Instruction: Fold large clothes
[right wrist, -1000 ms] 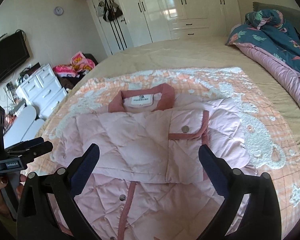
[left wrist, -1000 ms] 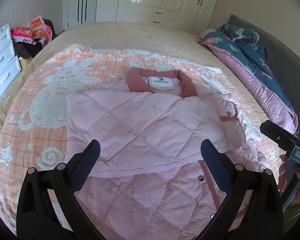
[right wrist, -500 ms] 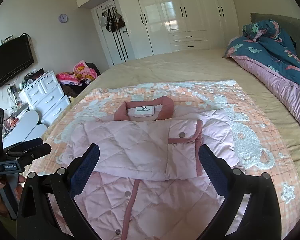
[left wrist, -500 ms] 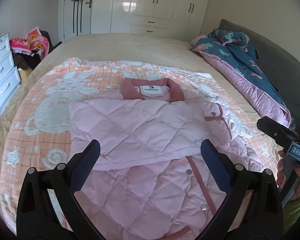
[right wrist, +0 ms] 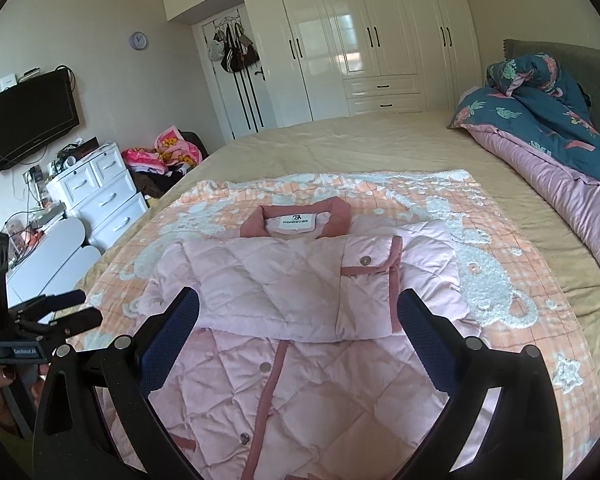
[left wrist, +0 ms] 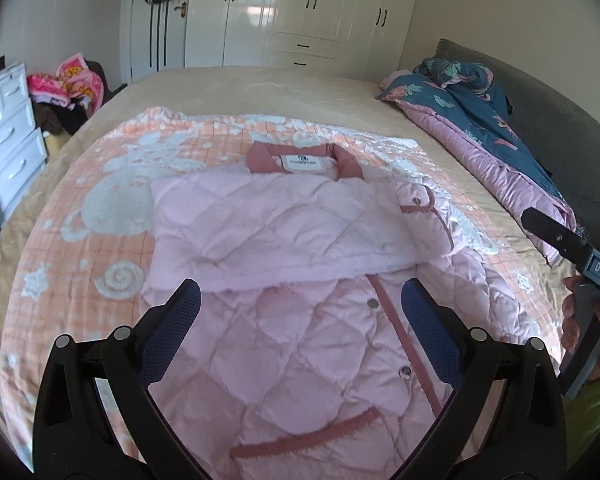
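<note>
A quilted pink cloth jacket (left wrist: 288, 236) lies on a fleecy orange blanket (left wrist: 100, 216). Glossy white wardrobe doors (right wrist: 340, 40) gleam behind.

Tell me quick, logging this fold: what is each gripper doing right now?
Left gripper: open, holding nothing, above the pink quilted jacket.
Right gripper: open, holding nothing, above the same jacket.

pink quilted jacket (left wrist: 284, 240) on blanket (left wrist: 100, 220), left hand-held gripper (left wrist: 300, 300) open above
</note>
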